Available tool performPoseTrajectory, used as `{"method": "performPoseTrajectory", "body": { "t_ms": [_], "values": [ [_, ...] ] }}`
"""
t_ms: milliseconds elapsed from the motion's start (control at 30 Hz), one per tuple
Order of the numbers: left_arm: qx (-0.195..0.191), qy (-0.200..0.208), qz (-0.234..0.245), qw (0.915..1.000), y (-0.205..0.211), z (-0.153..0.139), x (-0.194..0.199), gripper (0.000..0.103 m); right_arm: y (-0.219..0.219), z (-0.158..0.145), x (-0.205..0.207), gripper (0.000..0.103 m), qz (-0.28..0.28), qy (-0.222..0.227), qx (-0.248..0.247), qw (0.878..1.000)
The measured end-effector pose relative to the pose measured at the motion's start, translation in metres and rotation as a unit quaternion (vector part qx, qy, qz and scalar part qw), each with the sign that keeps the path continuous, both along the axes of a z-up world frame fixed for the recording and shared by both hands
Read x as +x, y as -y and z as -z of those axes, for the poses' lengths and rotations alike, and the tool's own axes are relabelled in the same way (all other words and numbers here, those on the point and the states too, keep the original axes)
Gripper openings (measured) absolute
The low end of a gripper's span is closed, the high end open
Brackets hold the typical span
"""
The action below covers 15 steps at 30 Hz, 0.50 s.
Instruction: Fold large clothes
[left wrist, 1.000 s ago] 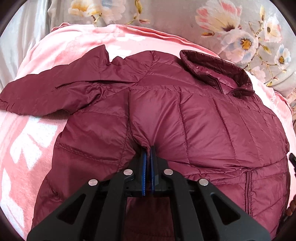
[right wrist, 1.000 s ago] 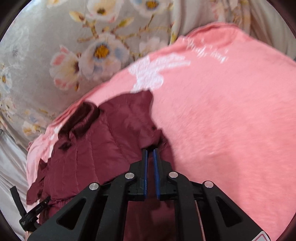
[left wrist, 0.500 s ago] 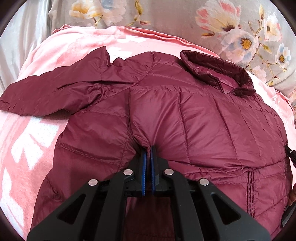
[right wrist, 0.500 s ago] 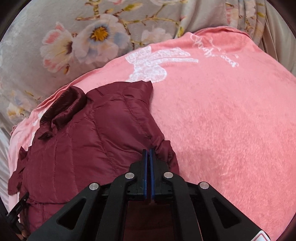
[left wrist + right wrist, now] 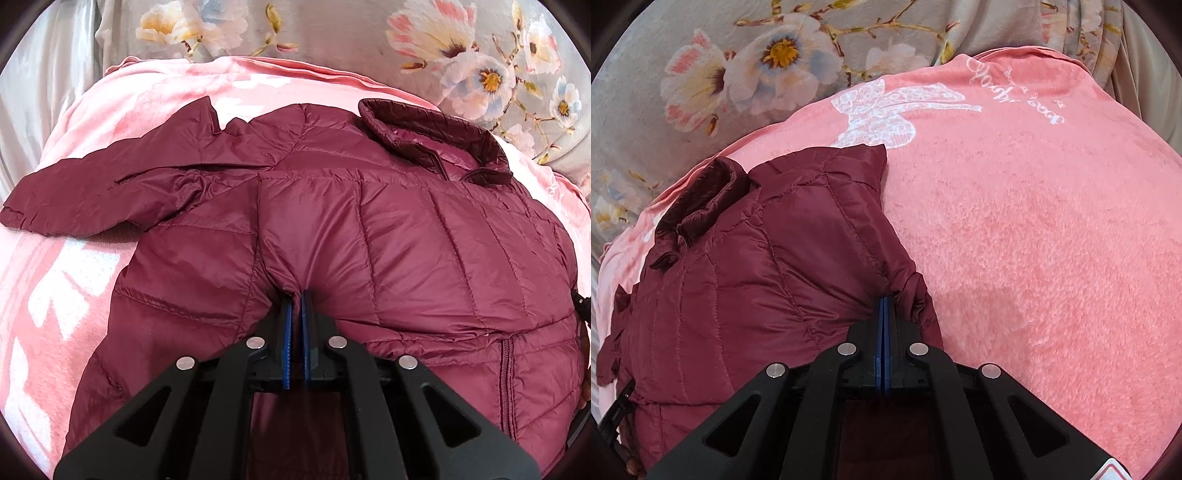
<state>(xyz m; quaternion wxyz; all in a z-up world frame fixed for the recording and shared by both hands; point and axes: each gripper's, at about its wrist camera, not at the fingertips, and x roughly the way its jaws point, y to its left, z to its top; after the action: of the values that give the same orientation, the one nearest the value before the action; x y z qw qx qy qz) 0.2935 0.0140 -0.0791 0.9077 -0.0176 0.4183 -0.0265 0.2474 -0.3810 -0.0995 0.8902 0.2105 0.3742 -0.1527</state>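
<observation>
A maroon quilted puffer jacket (image 5: 388, 229) lies on a pink blanket, collar (image 5: 436, 144) at the far right and one sleeve (image 5: 110, 195) stretched out to the left. My left gripper (image 5: 296, 295) is shut on a pinch of the jacket's body fabric. In the right wrist view the jacket (image 5: 768, 266) lies at the left, its other sleeve folded over the body. My right gripper (image 5: 885, 300) is shut on the jacket's fabric near the sleeve cuff (image 5: 919, 295).
The pink fleece blanket (image 5: 1034, 240) with a white bow print (image 5: 886, 110) covers the bed and spreads wide to the right. Grey floral bedding (image 5: 480, 55) lies behind it. The other gripper's black edge (image 5: 581, 306) shows at the right.
My right gripper closed its narrow gap onto the jacket and moved left, carrying the sleeve over the body. My left gripper kept its hold and barely moved.
</observation>
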Motion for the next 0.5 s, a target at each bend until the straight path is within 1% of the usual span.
{"method": "performPoseTrajectory", "body": {
  "t_ms": [133, 200, 233, 267, 300, 333, 367, 400, 433, 467, 500],
  "values": [
    [0.000, 0.000, 0.000, 1.0000, 0.000, 0.000, 0.000, 0.004, 0.000, -0.002, 0.000, 0.000, 0.001, -0.001, -0.003, 1.000],
    [-0.004, 0.000, 0.000, 1.0000, 0.000, 0.000, 0.000, 0.004, -0.006, -0.009, -0.001, 0.000, 0.009, -0.009, -0.019, 1.000],
    [-0.009, 0.000, 0.000, 1.0000, -0.001, 0.000, 0.000, 0.005, -0.016, -0.020, -0.006, 0.007, 0.008, -0.001, -0.024, 1.000],
    [-0.017, 0.000, 0.001, 0.9999, -0.003, -0.001, 0.000, 0.005, -0.028, -0.032, -0.013, 0.007, -0.008, 0.020, -0.016, 1.000],
    [-0.027, 0.000, 0.000, 0.9996, -0.007, -0.002, -0.001, 0.005, -0.050, -0.045, -0.017, 0.007, -0.039, 0.039, -0.011, 0.998],
    [-0.038, 0.001, -0.001, 0.9993, -0.010, -0.004, -0.002, 0.009, -0.067, -0.052, -0.017, 0.007, -0.059, 0.043, -0.018, 0.997],
    [-0.047, 0.004, -0.004, 0.9989, -0.014, -0.007, -0.004, 0.012, -0.092, -0.058, -0.014, 0.007, -0.090, 0.042, -0.030, 0.995],
    [-0.051, 0.007, -0.005, 0.9987, -0.017, -0.010, -0.007, 0.021, -0.109, -0.059, -0.012, 0.007, -0.111, 0.039, -0.033, 0.993],
    [-0.056, 0.012, -0.005, 0.9984, -0.019, -0.014, -0.011, 0.033, -0.132, -0.058, -0.005, 0.007, -0.140, 0.036, -0.024, 0.989],
    [-0.062, 0.018, -0.005, 0.9979, -0.022, -0.020, -0.017, 0.039, -0.149, -0.054, 0.001, 0.007, -0.159, 0.031, -0.016, 0.987],
    [-0.066, 0.023, -0.006, 0.9976, -0.024, -0.024, -0.022, 0.050, -0.166, -0.050, 0.007, 0.007, -0.174, 0.024, -0.017, 0.984]
  ]
}}
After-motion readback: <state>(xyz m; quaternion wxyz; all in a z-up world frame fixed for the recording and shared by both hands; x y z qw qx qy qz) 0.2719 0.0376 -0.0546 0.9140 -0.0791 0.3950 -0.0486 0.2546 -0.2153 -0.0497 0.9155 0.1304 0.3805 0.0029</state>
